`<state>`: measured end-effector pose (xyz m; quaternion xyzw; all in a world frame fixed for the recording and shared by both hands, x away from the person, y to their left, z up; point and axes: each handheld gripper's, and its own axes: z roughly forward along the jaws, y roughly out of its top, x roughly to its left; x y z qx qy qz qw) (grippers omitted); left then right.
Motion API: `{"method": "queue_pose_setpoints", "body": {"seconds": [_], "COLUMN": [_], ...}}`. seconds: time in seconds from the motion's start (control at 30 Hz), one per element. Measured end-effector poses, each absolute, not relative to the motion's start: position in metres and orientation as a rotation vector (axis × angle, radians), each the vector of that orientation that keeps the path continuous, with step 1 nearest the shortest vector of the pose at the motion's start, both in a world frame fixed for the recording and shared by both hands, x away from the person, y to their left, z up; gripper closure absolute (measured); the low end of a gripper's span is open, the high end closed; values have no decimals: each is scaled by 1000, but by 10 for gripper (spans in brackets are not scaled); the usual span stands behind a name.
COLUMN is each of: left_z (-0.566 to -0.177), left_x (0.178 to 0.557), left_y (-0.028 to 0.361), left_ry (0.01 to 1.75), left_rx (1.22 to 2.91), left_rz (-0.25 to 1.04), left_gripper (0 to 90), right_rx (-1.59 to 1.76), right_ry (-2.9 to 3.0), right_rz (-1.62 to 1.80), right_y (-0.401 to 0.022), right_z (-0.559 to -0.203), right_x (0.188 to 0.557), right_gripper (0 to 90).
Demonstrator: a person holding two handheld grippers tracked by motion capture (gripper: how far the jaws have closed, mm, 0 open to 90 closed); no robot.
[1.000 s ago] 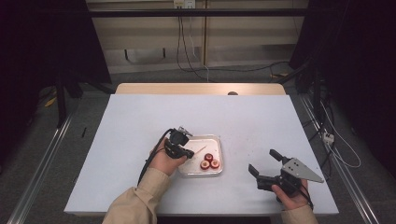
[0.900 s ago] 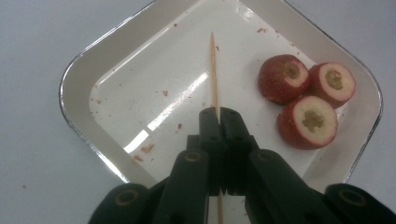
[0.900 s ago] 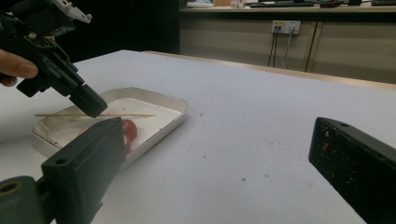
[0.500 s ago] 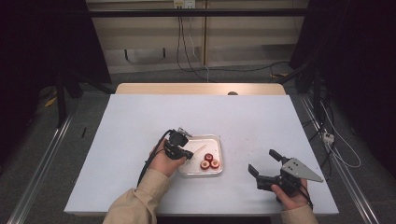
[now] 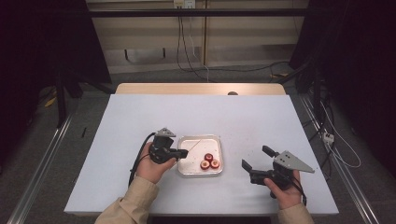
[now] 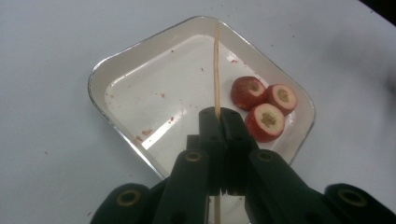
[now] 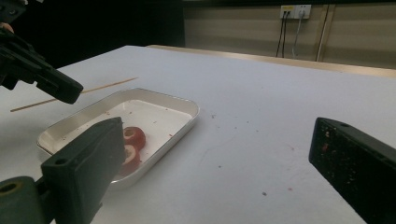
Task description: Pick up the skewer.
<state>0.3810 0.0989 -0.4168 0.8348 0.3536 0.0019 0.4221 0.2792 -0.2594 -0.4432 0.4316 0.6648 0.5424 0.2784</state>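
A shallow white tray [image 5: 188,163] lies at the table's middle front. Three round red-skinned slices [image 5: 209,161] with pale cut faces sit together at its right end. My left gripper [image 5: 183,153] hovers at the tray's left edge, shut on a thin wooden skewer [image 5: 193,144] that reaches out over the tray. In the left gripper view the skewer [image 6: 216,65] runs straight up from the closed jaws [image 6: 219,114], left of the slices [image 6: 264,105]. My right gripper [image 5: 255,157] rests right of the tray, open with nothing between its jaws [image 7: 217,140].
The white table [image 5: 140,116] has bare room behind and to the left of the tray. Small red crumbs dot the tray floor [image 6: 154,93] and the table near the right gripper. A wooden strip [image 5: 201,88] edges the far side, with cables beyond it.
My left gripper has drawn back a little to the left with the skewer in it. The right gripper has stayed put.
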Motion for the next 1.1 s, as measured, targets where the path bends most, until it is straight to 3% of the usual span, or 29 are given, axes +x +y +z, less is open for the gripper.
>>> {"method": "queue_pose_setpoints", "body": {"seconds": [0.67,0.9,1.0,1.1], "left_z": [-414,-415,-416,-416], "left_x": [364,362,361,360], "left_y": [128,125,119,113], "left_ry": [843,830,818,807], "left_rx": [1904,1871,1857,1851], "left_rz": [-25,-39,-44,-50], "left_gripper": [892,892,892,892], "right_rx": [1175,1189,1191,1216], "right_ry": [1896,1913,1928,1943], "right_rz": [1424,1444,1492,1537], "right_y": [-224,-210,-200,-195], "right_z": [-443,-441,-438,-437], "right_x": [302,308,310,313], "right_gripper": [42,93,178,199]}}
